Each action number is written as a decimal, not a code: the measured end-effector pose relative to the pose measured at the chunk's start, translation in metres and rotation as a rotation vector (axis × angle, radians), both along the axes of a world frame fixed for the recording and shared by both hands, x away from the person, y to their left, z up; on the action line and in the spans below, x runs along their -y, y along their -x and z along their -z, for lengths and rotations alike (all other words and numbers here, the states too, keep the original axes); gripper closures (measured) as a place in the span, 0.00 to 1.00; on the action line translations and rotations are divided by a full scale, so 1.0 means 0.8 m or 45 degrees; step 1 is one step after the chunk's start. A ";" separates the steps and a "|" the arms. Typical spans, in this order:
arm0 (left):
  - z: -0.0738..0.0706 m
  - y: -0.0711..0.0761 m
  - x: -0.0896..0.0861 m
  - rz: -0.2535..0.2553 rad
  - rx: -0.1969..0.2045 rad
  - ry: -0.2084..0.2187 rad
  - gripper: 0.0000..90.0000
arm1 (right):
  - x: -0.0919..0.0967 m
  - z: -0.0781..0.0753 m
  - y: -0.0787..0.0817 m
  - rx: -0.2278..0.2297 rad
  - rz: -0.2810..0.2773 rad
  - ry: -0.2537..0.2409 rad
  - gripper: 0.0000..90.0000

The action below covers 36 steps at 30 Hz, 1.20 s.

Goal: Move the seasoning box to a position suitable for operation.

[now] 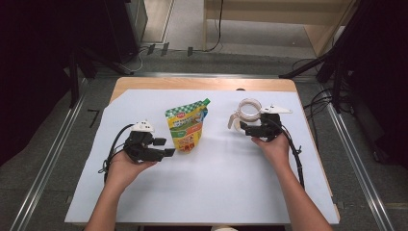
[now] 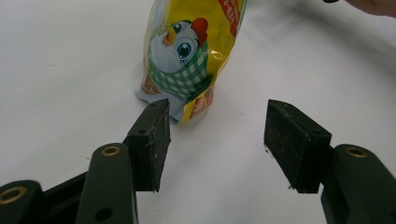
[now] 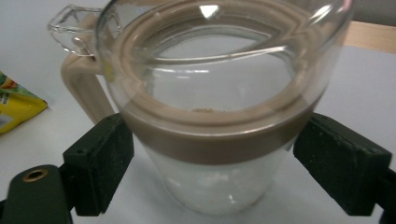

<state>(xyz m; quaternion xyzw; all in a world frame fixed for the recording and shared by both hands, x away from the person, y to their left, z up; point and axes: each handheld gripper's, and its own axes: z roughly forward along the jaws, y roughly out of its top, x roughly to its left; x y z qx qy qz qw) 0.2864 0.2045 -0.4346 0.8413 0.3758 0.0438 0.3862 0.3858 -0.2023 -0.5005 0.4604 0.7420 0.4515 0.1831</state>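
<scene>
Clear glass: a clear glass jug with a beige plastic collar and handle (image 3: pixel 219 116) stands upright on the white sheet (image 1: pixel 226 178) at the far right of the table; no lid is seen on it.
Yellow foil: a yellow-and-green refill pouch printed with a cartoon chicken (image 1: pixel 186 126) sits mid-table, left of the jug and well apart from it, green spout corner pointing far-right.
Right gripper (image 1: pixel 245 126): jaws spread wide to either side of the jug, just under the collar. In the right gripper view the left pad looks to be at the glass; a narrow gap shows at the right pad. Judged not yet clamped.
Left gripper (image 1: pixel 166 147): jaws about half open, nothing between them, near the pouch's lower left corner; one pad just beside that corner in the left gripper view, contact not confirmed.
Risk, slip: smooth curved glass against flat pads; a light or off-centre squeeze could let the jug slide down or twist once lifted.
Risk, knock: closing with one pad touching first could shove the jug sideways across the sheet, or tip it.
Risk, handle: the handle juts out beside the left pad; a drifting jaw could catch it and turn the jug.
Risk, pouch: soft, crinkled foil may buckle or fall flat if nudged at its corner, and could leak if squeezed near the spout.
</scene>
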 end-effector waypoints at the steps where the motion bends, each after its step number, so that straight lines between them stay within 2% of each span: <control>1: 0.000 0.000 0.000 0.001 0.002 -0.007 0.46 | -0.003 0.007 -0.005 0.007 0.007 -0.029 0.12; 2: 0.000 0.000 0.000 0.001 0.002 -0.007 0.46 | -0.003 0.007 -0.005 0.007 0.007 -0.029 0.12; 6: 0.002 -0.002 -0.003 -0.009 -0.007 -0.012 0.46 | -0.012 0.014 -0.011 0.075 0.034 -0.022 0.11; 12: 0.002 -0.002 -0.005 -0.003 -0.008 -0.001 0.46 | -0.021 0.020 -0.016 0.124 0.068 -0.013 0.12; 16: 0.002 -0.002 -0.006 0.001 -0.015 0.003 0.47 | -0.022 0.018 -0.015 0.115 0.075 -0.003 0.13; 21: 0.002 -0.001 -0.005 0.007 -0.015 0.001 0.47 | -0.014 0.011 -0.013 0.076 0.091 -0.031 0.13; 24: -0.001 0.001 -0.001 0.028 -0.003 0.026 0.47 | -0.007 0.004 -0.012 0.076 0.084 -0.047 0.13; 31: 0.000 0.002 0.002 0.048 -0.016 0.008 0.46 | -0.003 -0.017 0.004 0.097 0.029 -0.012 0.13; 33: -0.001 0.005 0.003 0.050 -0.012 0.020 0.46 | -0.004 -0.026 0.017 0.100 -0.010 0.006 0.13; 35: -0.001 0.006 0.003 0.051 -0.012 0.017 0.46 | -0.004 -0.027 0.023 0.102 -0.019 0.004 0.13; 36: -0.001 0.006 0.005 0.053 -0.013 0.011 0.46 | -0.003 -0.030 0.035 0.101 -0.041 -0.016 0.13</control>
